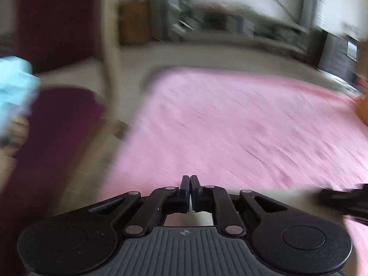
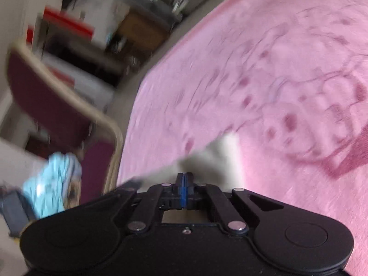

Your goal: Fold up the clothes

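Over pink blanket [image 1: 230, 126], both tools' fingers are closed: left [image 1: 190, 181], right [image 2: 184, 179].

Left tongs [image 1: 190, 180] angled downward, pressed together; right tongs [image 2: 184, 177] likewise closed tight.

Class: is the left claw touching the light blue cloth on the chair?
Apart. The left wrist view shows the left claw shut over the pink blanket, with the light blue cloth far off at the picture's left edge.

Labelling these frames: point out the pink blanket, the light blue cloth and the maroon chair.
pink blanket [image 2: 264, 73], right wrist view, open middle.
light blue cloth [image 2: 51, 181], right wrist view, bunched middle.
maroon chair [image 1: 57, 18], left wrist view, backrest.
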{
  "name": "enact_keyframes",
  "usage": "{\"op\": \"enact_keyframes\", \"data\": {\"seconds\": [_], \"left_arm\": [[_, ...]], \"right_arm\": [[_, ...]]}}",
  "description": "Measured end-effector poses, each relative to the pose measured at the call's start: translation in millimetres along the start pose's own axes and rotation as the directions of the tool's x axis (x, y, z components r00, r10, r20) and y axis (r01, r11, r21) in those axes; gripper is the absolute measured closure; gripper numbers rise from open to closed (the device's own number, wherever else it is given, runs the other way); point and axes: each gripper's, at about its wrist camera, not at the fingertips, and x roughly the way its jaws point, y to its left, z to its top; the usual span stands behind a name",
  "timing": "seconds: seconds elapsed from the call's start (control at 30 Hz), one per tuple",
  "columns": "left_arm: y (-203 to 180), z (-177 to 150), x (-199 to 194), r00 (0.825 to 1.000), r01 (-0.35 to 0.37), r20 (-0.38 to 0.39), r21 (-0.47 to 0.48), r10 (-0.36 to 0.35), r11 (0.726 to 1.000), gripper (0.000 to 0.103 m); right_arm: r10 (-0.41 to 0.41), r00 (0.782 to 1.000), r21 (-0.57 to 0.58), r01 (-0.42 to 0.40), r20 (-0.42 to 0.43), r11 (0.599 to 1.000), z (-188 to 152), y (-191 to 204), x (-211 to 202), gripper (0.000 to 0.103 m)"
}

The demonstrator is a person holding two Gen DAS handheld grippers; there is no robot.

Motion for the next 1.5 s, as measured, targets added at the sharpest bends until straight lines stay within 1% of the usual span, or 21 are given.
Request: {"op": "enact_keyframes", "data": {"seconds": [0.03, 0.07, 0.1, 0.13, 0.2, 0.27, 0.33, 0.5, 0.6, 0.73, 0.8, 0.9, 0.97, 1.07, 1.13, 1.17, 1.23, 1.27, 1.37, 1.47, 1.5], "left_arm": [[5.8, 1.9, -6.5, 0.998, -0.055, 0.037, -0.015, 0.056, 0.998, 0.096], [11.7, 3.7, -13.1, 0.991, -0.11, 0.073, -0.032, 0.112, 0.993, 0.096], [19.3, 3.3, -21.2, 0.991, -0.112, 0.065, -0.058, 0.116, 0.992, 0.096], [27.0, 2.7, -29.4, 0.992, -0.111, 0.054, -0.085, 0.116, 0.99, 0.096], [38.9, -4.3, -45.3, 0.997, -0.081, 0.008, -0.133, 0.083, 0.988, 0.095], [46.6, -15.1, -64.1, 0.999, -0.031, -0.018, -0.164, 0.028, 0.986, 0.094], [51.3, -31.9, -88.7, 1.0, -0.003, -0.031, -0.157, -0.002, 0.988, 0.093], [48.7, -81.5, -137.1, 0.995, 0.082, -0.051, -0.12, -0.088, 0.989, 0.093], [42.8, -100.6, -149.9, 0.989, 0.111, -0.089, -0.084, -0.118, 0.99, 0.089], [27.2, -116.8, -144.6, 0.975, 0.136, -0.174, -0.037, -0.141, 0.99, 0.086], [14.7, -125.9, -148.0, 0.969, 0.159, -0.194, 0.017, -0.153, 0.987, 0.085], [1.2, -130.5, -146.5, 0.962, 0.199, -0.206, 0.082, -0.178, 0.977, 0.083], [-4.0, -132.7, -145.4, 0.952, 0.238, -0.222, 0.102, -0.211, 0.966, 0.085], [-15.1, -137.3, -148.8, 0.924, 0.337, -0.236, 0.135, -0.3, 0.932, 0.085], [-27.0, -142.4, -150.9, 0.914, 0.374, -0.243, 0.187, -0.326, 0.908, 0.085], [-31.6, -144.9, -150.3, 0.912, 0.377, -0.251, 0.209, -0.323, 0.902, 0.086], [-40.5, -149.9, -148.9, 0.91, 0.382, -0.269, 0.251, -0.315, 0.889, 0.088], [-42.0, -151.3, -149.6, 0.907, 0.387, -0.28, 0.259, -0.315, 0.885, 0.089], [-38.4, -154.4, -151.9, 0.883, 0.422, -0.322, 0.228, -0.341, 0.878, 0.089], [-29.6, -155.0, -160.4, 0.888, 0.412, -0.3, 0.18, -0.349, 0.893, 0.088], [-26.1, -154.6, -163.4, 0.89, 0.409, -0.289, 0.163, -0.353, 0.898, 0.085]], "right_arm": [[-0.056, 0.995, 0.027, 0.054, 0.079, 0.998, 3.1, -2.8, -10.1, 0.103], [-0.124, 0.982, 0.058, 0.117, 0.145, 0.991, 6.3, -3.1, -22.9, 0.103], [-0.222, 0.958, 0.07, 0.212, 0.184, 0.975, 9.8, 0.1, -35.5, 0.097], [-0.297, 0.934, 0.06, 0.291, 0.2, 0.955, 13.1, 3.6, -48.7, 0.095], [-0.289, 0.937, 0.042, 0.286, 0.199, 0.957, 14.3, 6.5, -77.1, 0.095], [-0.281, 0.941, 0.02, 0.283, 0.187, 0.959, 10.6, 10.2, -107.2, 0.095], [-0.277, 0.946, -0.013, 0.283, 0.168, 0.959, -1.6, 17.0, -139.9, 0.095], [-0.249, 0.963, -0.085, 0.257, 0.1, 0.963, -40.4, 34.4, -185.4, 0.095], [-0.246, 0.967, -0.133, 0.252, 0.062, 0.959, -67.0, 46.1, -182.4, 0.093], [-0.24, 0.97, -0.218, 0.241, 0.03, 0.946, -111.9, 56.5, -178.1, 0.089], [-0.252, 0.968, -0.267, 0.244, 0.004, 0.932, -133.0, 59.2, -172.5, 0.089], [-0.252, 0.967, -0.323, 0.23, -0.028, 0.918, -149.6, 64.0, -163.5, 0.089], [-0.249, 0.968, -0.369, 0.219, -0.036, 0.903, -159.8, 70.6, -158.1, 0.089], [-0.26, 0.964, -0.42, 0.214, -0.056, 0.882, -170.2, 76.0, -145.4, 0.089], [-0.285, 0.958, -0.425, 0.244, -0.035, 0.872, -171.2, 72.3, -137.5, 0.089], [-0.3, 0.954, -0.422, 0.262, -0.026, 0.868, -170.7, 68.7, -133.2, 0.089], [-0.326, 0.944, -0.394, 0.282, -0.049, 0.875, -168.9, 56.6, -126.2, 0.09], [-0.323, 0.944, -0.376, 0.277, -0.066, 0.884, -168.8, 51.6, -125.9, 0.092], [-0.332, 0.936, -0.353, 0.275, -0.114, 0.895, -170.1, 45.9, -132.5, 0.092], [-0.332, 0.935, -0.343, 0.272, -0.128, 0.899, -172.1, 46.8, -144.8, 0.092], [-0.327, 0.936, -0.332, 0.269, -0.131, 0.904, -172.2, 46.8, -148.7, 0.092]]}}
